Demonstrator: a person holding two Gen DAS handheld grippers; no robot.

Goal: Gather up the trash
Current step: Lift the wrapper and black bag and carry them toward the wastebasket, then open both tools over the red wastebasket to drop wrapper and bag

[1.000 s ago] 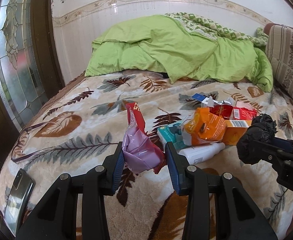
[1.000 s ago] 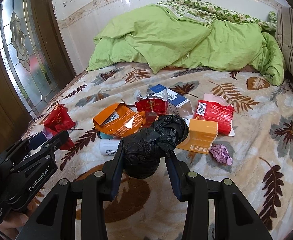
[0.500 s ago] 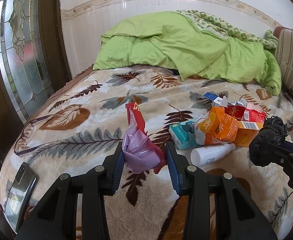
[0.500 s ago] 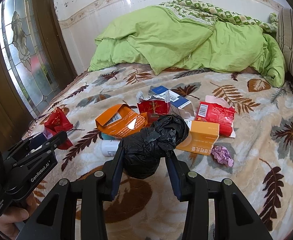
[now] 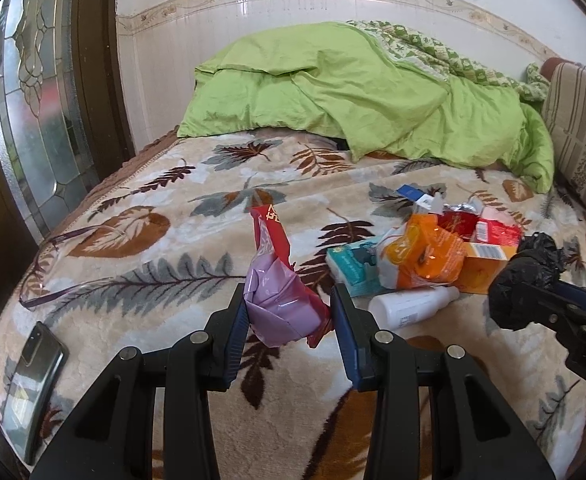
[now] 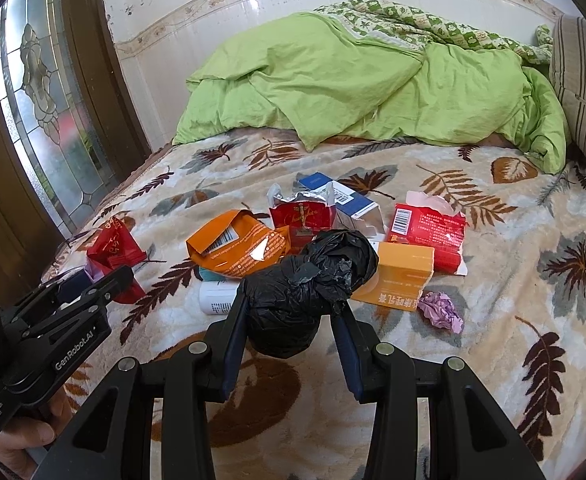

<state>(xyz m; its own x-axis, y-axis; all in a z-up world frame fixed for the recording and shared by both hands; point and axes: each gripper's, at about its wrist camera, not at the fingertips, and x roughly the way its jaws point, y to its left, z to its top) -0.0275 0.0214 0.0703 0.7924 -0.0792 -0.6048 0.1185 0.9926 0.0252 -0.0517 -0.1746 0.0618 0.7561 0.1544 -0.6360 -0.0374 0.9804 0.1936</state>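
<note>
My left gripper (image 5: 289, 316) is shut on a crumpled purple and red wrapper (image 5: 277, 296), held just above the leaf-patterned blanket (image 5: 153, 280). My right gripper (image 6: 293, 316) is shut on a balled black plastic bag (image 6: 305, 280); the same bag (image 5: 529, 276) shows at the right edge of the left wrist view. Behind it lies a trash pile: an orange pouch (image 6: 237, 248), a red foil packet (image 6: 303, 216), a blue and white box (image 6: 345, 200), a red box (image 6: 429, 232), an orange box (image 6: 397, 276), a white bottle (image 6: 217, 296) and a purple paper wad (image 6: 441, 310).
A phone (image 5: 33, 368) and eyeglasses (image 5: 53, 264) lie near the bed's left edge. A green duvet (image 5: 333, 92) is heaped at the head of the bed, with a striped cushion (image 5: 581, 128) on the right. A stained-glass door (image 5: 33, 100) stands on the left.
</note>
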